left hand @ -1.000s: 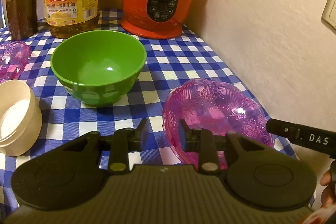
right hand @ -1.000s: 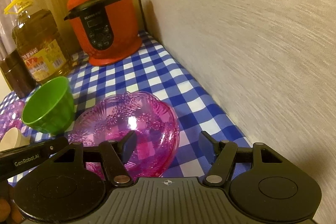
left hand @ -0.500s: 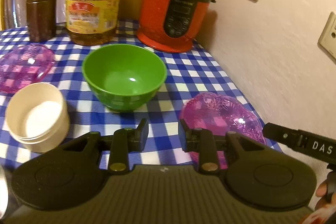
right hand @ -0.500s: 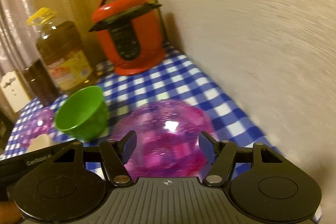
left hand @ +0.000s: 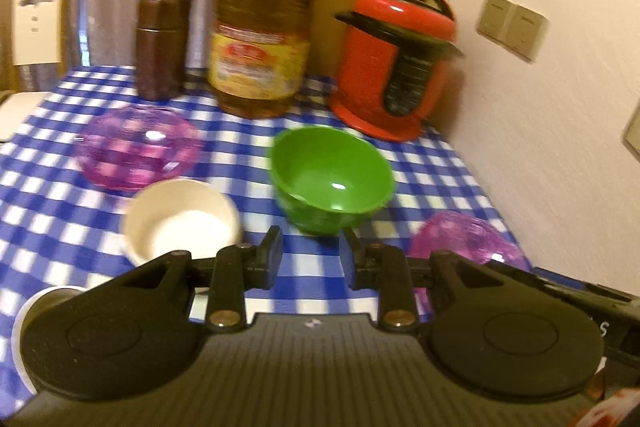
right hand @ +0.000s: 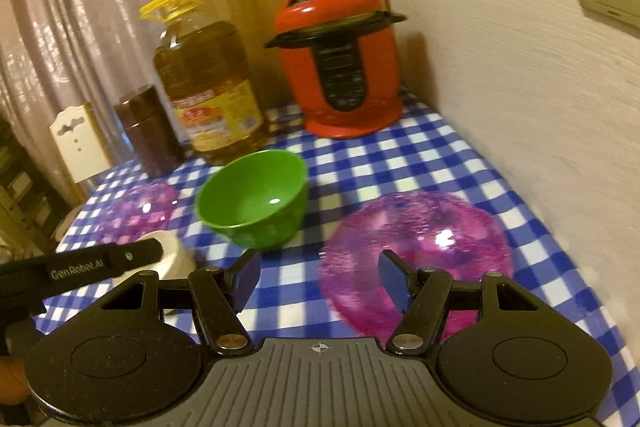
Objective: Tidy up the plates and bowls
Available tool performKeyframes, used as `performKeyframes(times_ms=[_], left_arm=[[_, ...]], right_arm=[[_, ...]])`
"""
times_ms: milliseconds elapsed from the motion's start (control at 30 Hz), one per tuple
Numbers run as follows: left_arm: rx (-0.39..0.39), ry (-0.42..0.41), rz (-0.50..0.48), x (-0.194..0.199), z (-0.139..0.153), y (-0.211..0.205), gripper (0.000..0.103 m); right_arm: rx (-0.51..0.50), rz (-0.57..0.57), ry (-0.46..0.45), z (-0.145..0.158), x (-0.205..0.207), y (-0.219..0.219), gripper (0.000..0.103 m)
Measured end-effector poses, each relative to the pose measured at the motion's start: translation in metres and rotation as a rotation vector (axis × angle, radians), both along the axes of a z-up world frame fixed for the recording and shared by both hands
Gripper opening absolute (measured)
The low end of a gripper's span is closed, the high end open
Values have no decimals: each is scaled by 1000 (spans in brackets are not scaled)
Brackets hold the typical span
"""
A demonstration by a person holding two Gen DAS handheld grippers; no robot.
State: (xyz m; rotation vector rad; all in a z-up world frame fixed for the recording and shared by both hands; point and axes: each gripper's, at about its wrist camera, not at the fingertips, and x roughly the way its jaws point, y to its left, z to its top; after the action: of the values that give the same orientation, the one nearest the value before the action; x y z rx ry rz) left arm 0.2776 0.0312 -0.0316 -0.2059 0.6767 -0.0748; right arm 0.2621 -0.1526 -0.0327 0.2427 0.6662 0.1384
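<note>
Left wrist view: both tongs (left hand: 310,253) (right hand: 318,273) tilt down over the checked table (left hand: 440,163), jaws apart, holding nothing

Bare checkered cloth (right hand: 420,155) lies between green bowl (right hand: 252,203) and wall (right hand: 540,87); cooker (right hand: 340,59) blocks the corner.

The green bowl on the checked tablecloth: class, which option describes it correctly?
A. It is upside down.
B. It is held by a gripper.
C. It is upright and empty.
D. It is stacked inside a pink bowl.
C: the green bowl stands rim up on the tablecloth, its bare inside showing only a glint of light.
</note>
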Motion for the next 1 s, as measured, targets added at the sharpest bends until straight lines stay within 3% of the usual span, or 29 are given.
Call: performKeyframes(times_ms=[467, 767, 1000], left_arm=[[-17, -38, 245, -15, 31, 100, 32], [-55, -2, 328, 16, 19, 151, 33], [-67, 43, 385, 50, -6, 183, 34]], right_arm=[[45, 211, -88, 23, 10, 77, 65], [91, 296, -62, 22, 56, 120, 65], [117, 307, -16, 13, 107, 146, 65]])
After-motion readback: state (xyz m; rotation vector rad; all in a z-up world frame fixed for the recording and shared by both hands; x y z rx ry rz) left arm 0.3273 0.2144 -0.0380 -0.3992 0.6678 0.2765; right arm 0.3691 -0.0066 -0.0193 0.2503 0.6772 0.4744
